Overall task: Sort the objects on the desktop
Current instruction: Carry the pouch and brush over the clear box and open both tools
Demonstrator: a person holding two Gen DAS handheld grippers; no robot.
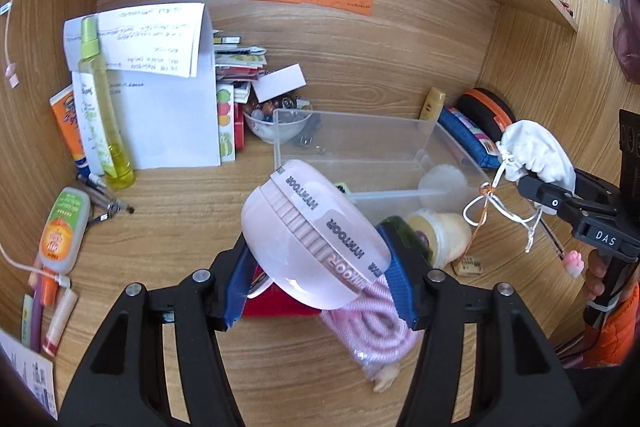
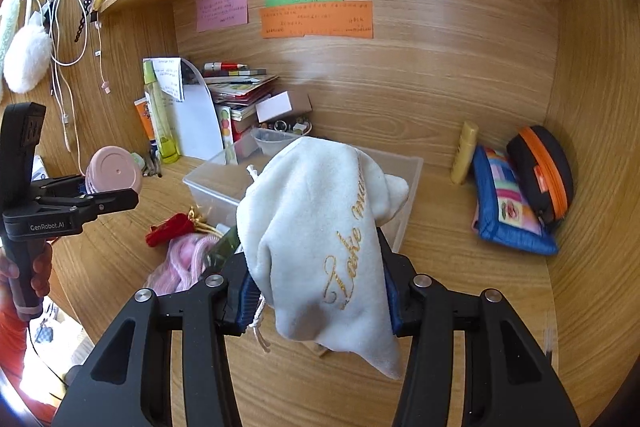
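My left gripper (image 1: 316, 283) is shut on a round pink case (image 1: 312, 243) labelled HYMTOOR and holds it above the desk, just in front of the clear plastic bin (image 1: 360, 131). It also shows in the right wrist view (image 2: 114, 169). My right gripper (image 2: 316, 291) is shut on a white drawstring pouch (image 2: 320, 235) with gold lettering, held above the bin's (image 2: 408, 179) near side. In the left wrist view the pouch (image 1: 532, 151) hangs at the right, cords dangling. A pink braided rope (image 1: 372, 327), a red pouch (image 2: 168, 227) and a cream jar (image 1: 436, 231) lie on the desk below.
Papers and a yellow-green spray bottle (image 1: 100, 107) lean at the back left. A small bowl of bits (image 1: 276, 123) and stacked cards stand behind the bin. A blue patchwork pouch (image 2: 508, 203), a black-orange case (image 2: 540, 171) and a yellow tube (image 2: 464, 151) sit at the right wall.
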